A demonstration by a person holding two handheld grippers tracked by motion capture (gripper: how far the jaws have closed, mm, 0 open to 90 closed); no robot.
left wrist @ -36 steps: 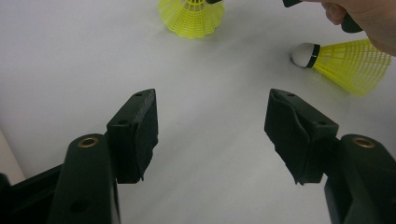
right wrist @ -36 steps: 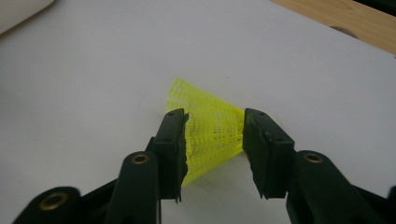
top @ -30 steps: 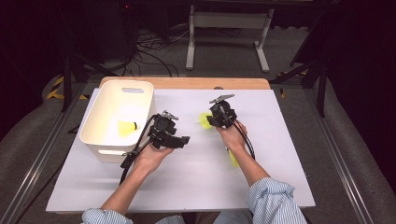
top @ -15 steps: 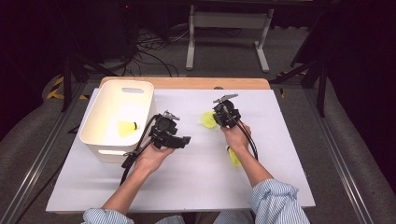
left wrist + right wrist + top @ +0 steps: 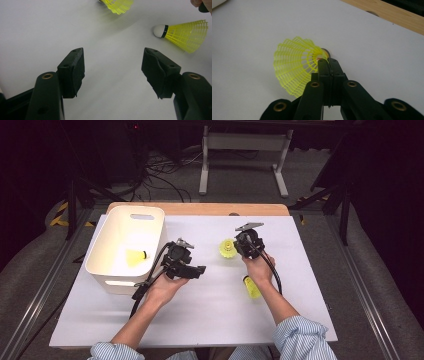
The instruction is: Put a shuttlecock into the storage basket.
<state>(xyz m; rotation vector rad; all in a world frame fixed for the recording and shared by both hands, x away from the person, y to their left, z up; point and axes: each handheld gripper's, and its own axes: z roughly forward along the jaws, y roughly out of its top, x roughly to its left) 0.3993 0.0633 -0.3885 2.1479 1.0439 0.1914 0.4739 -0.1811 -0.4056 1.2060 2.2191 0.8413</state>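
Right gripper view shows the right gripper [image 5: 329, 62] pinched tight on the yellow shuttlecock [image 5: 295, 66] skirt's edge at ten o'clock, so carry it slowly toward the white bin [image 5: 102, 270] at nine o'clock, while the left gripper [image 5: 113, 71] waits wide open, holding nothing.

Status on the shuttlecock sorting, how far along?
Done: one yellow plastic shuttlecock lies in the white plastic bin. In hand: the right gripper is shut on the mesh skirt of a second shuttlecock. Left: a third one lies on the white table; the left gripper is open, holding nothing.
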